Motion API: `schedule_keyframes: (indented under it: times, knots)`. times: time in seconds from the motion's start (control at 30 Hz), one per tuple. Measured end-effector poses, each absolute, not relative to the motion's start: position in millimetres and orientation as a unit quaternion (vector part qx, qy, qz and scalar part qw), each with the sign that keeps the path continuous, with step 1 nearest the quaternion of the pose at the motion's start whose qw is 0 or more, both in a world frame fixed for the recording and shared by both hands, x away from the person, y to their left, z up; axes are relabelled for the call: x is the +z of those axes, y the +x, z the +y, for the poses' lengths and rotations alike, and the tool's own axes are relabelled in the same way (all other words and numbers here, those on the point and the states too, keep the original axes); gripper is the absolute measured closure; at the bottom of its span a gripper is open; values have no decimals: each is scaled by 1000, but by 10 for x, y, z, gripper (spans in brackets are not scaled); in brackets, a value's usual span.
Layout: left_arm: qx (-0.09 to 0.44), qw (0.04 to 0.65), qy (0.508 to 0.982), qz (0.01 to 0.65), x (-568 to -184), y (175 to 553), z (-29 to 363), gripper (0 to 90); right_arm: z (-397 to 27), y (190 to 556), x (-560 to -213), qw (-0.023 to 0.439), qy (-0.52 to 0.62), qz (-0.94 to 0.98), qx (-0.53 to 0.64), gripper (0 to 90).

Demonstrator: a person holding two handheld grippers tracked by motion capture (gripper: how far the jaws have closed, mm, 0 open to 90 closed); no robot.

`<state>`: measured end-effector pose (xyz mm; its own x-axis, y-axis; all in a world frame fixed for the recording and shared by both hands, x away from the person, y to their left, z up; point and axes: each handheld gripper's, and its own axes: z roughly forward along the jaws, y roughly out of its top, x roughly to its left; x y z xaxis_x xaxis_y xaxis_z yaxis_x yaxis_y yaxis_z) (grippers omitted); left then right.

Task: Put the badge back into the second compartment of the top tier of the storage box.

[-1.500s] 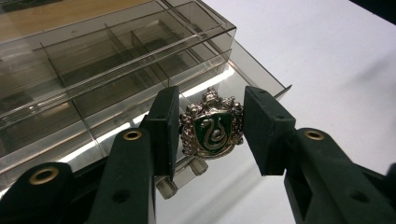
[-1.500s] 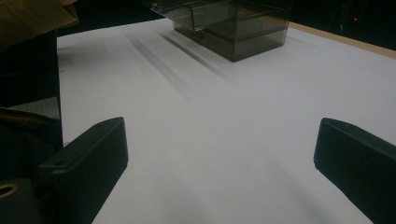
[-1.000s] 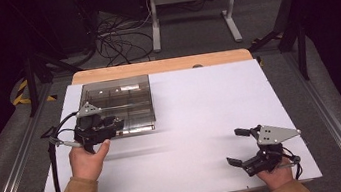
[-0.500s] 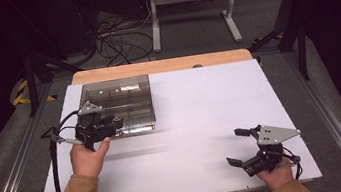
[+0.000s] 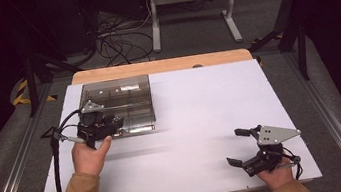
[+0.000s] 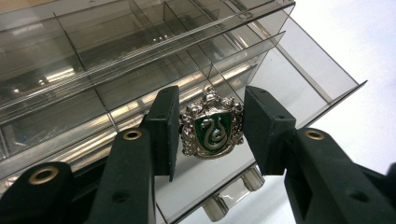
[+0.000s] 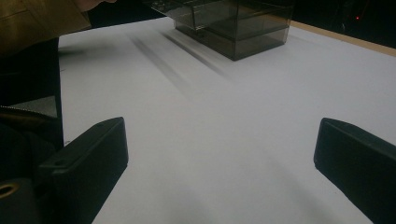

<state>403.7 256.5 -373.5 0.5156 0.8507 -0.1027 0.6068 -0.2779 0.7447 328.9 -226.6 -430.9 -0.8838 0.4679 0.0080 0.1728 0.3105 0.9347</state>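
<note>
In the high view, a smooth white tabletop [image 5: 197, 122] with a strip of pale wood along its far edge carries one box [image 5: 122, 105] of smoky clear plastic, rectangular and split by thin walls into compartments, standing at the far left. The left gripper [image 5: 112, 126], black with a grey three-cornered plate on top, sits at the box's near edge, held by a hand in a tan sleeve; its cable loops off to the left. The right gripper [image 5: 235, 147] rests near the front right corner, well apart from the box, its two jaws spread wide over bare white surface. In the left gripper view, the two matte black jaws clench one small metal badge [image 6: 212, 128] between them: a silvery crest with an ornate, bumpy edge and a glossy green shield bearing a coiled silver snake. The badge hangs just above the box [image 6: 140, 56], over the near row of compartments beside the box's glossy edge, though which compartment I cannot tell; two small round clear knobs show under that edge. In the right gripper view, the two blocky black jaws stand released with nothing between them, over plain tabletop [image 7: 224, 140], and the box [image 7: 243, 23] shows far off at the top, its angular clear walls casting long soft shadows.
</note>
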Motion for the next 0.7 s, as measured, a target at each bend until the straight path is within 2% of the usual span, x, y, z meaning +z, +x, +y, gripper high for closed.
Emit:
schedule_keyframes:
  times: [0.7]
  knots:
    - [162, 365, 787, 471, -3790, 4074, 2525, 577, -2276, 3285, -4307, 133, 201, 798, 552, 36]
